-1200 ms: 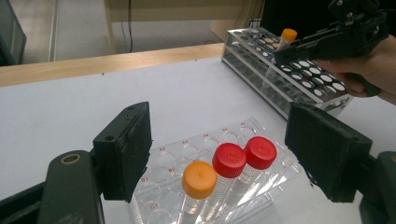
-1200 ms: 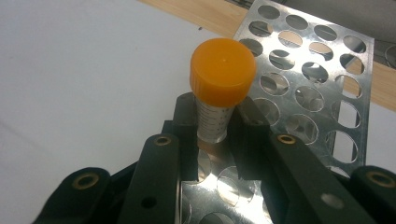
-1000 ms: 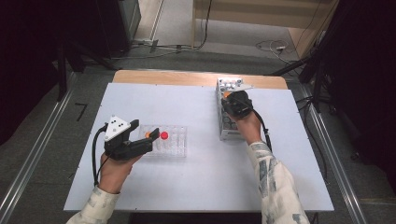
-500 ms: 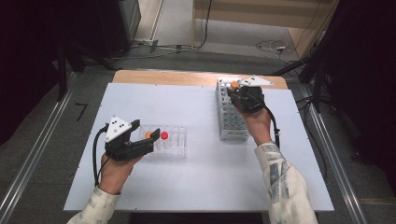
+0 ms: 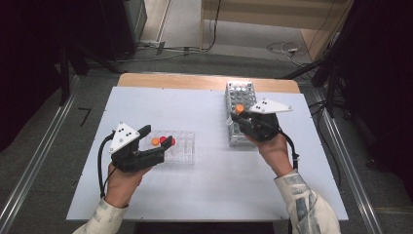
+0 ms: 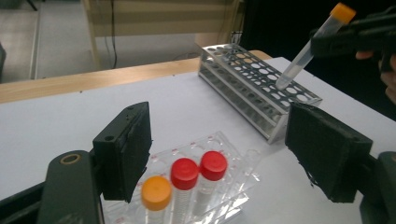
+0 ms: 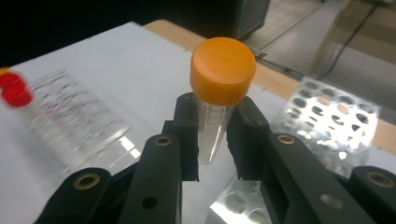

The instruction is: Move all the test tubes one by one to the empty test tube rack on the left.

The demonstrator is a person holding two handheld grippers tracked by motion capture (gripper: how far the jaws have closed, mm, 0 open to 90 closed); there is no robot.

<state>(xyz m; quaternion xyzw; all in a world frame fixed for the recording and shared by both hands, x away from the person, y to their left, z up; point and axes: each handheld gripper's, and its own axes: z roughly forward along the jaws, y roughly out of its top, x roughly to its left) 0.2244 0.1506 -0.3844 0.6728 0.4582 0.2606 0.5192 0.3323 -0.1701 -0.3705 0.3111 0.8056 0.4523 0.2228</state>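
Right hand-held gripper clamps orange-capped tube, tilted, tip just above metal rack holes at far right; left hand-held gripper gapes open over clear rack.

High view overhead, gripper views low and close, sharing metal rack.

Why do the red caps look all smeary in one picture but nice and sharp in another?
In the right gripper view the red caps sit far off at the edge, blurred, because the sharpness is on the close orange-capped tube between the right gripper fingers. In the left gripper view the caps are near and look crisp.
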